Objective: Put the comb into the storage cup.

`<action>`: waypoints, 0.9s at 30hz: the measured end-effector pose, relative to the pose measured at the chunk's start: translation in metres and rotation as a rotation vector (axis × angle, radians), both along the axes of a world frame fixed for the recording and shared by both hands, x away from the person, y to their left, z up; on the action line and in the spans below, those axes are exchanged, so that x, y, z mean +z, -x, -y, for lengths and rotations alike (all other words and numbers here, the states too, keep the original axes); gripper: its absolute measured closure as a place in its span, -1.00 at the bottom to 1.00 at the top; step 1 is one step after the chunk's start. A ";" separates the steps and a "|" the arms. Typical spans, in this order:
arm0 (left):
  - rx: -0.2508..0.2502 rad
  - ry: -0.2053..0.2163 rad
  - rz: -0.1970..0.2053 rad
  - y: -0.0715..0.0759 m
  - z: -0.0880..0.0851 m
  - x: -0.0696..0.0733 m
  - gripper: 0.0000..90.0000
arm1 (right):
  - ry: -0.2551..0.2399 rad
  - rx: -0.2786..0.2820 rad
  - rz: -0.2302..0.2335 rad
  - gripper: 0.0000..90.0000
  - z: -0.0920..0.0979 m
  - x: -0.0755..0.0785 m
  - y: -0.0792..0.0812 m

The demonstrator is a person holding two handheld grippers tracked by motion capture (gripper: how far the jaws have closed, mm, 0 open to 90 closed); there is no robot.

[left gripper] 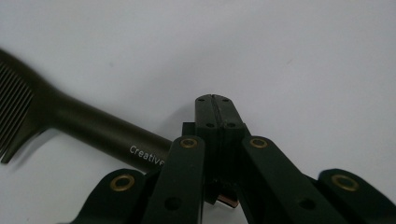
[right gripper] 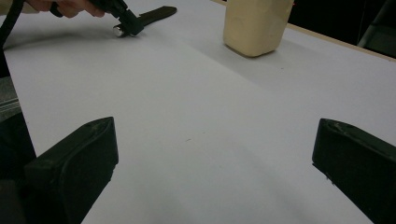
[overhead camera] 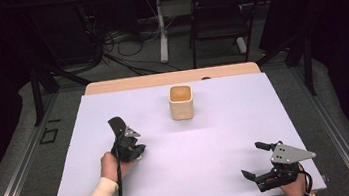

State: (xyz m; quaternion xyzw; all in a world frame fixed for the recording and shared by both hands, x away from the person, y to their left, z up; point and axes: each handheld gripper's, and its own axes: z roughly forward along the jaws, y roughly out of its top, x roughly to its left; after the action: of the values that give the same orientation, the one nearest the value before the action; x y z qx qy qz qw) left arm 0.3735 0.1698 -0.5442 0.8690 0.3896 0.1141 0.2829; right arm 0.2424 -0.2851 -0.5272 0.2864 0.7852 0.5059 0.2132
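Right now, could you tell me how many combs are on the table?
1: the comb lies left of the cup, with the left gripper shut beside its handle.

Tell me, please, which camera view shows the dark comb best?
The left gripper view: the comb is close, with teeth, handle and lettering legible. The high view shows a small dark shape beside the left gripper; the right gripper view shows one far end.

Bright white table, dark surroundings, blurry close-ups.
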 end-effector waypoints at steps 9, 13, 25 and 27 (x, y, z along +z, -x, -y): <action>0.027 0.012 -0.008 0.008 -0.016 0.002 1.00 | 0.003 -0.001 -0.002 -1.00 0.000 0.000 0.000; 0.041 0.007 -0.008 0.011 -0.022 0.003 1.00 | 0.003 0.000 -0.001 -1.00 0.000 0.000 0.000; 0.095 -0.004 -0.007 0.014 -0.042 0.005 1.00 | 0.004 0.001 -0.009 -1.00 -0.001 0.000 0.000; 0.101 -0.012 -0.006 0.013 -0.045 0.005 0.99 | 0.003 0.003 -0.008 -1.00 -0.001 0.000 -0.001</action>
State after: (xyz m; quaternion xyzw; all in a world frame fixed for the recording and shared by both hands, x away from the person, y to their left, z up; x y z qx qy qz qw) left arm 0.3602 0.2145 -0.5390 0.8502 0.4332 0.1281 0.2703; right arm 0.2430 -0.2843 -0.5276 0.2871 0.7873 0.5037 0.2097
